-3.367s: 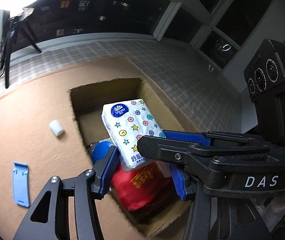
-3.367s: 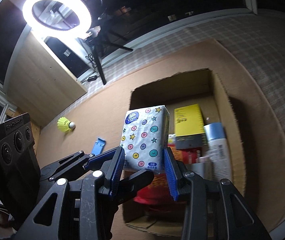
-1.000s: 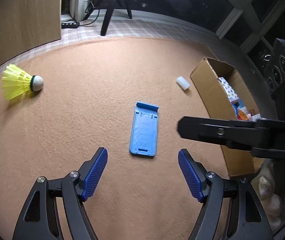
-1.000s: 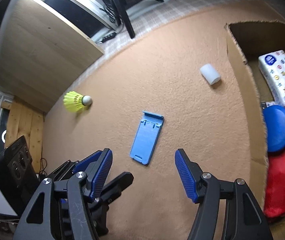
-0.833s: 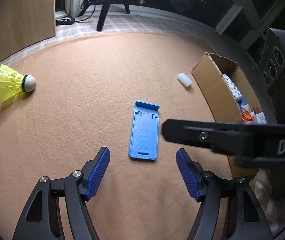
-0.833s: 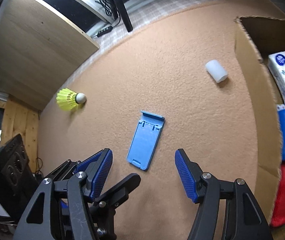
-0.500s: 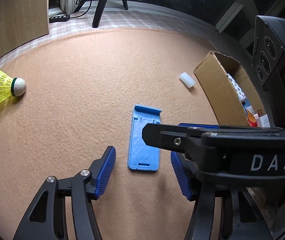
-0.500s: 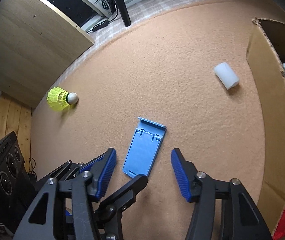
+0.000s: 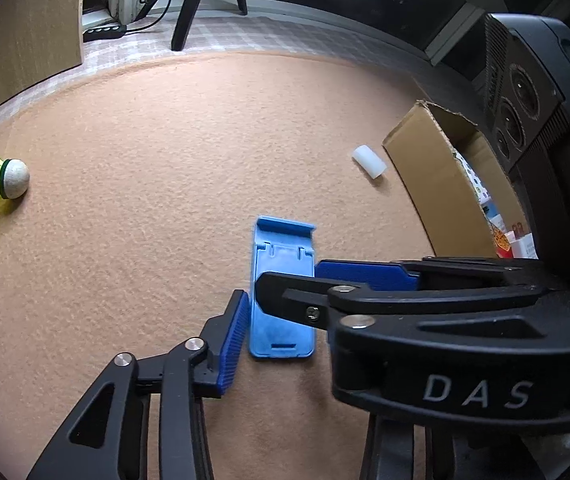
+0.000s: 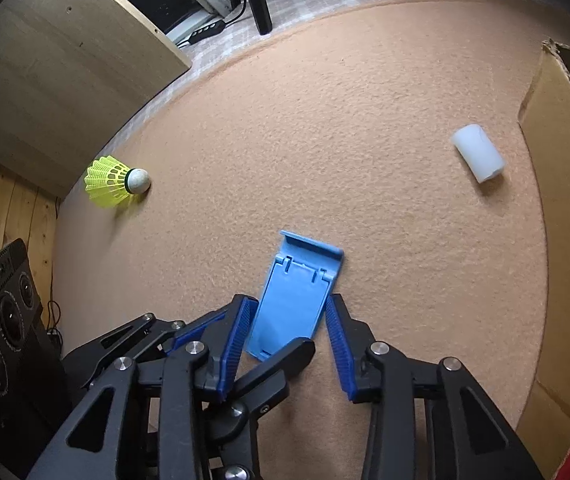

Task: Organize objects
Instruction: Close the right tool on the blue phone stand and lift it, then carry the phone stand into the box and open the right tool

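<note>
Our right tool (image 10: 291,336) hid the left tool's (image 9: 281,316) far finger. Both tools' jaws were closing around the blue phone stand (image 10: 293,304), not yet pressing it. It lay flat on the orange carpet (image 10: 325,140), near the half-cut-off cardboard box (image 10: 557,184).

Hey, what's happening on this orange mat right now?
A person is tidying loose things into the cardboard box. Both grippers are down around the blue phone stand lying flat on the mat: the right gripper and the left gripper have it between their closing jaws. A yellow shuttlecock and a white cylinder lie on the mat.
</note>
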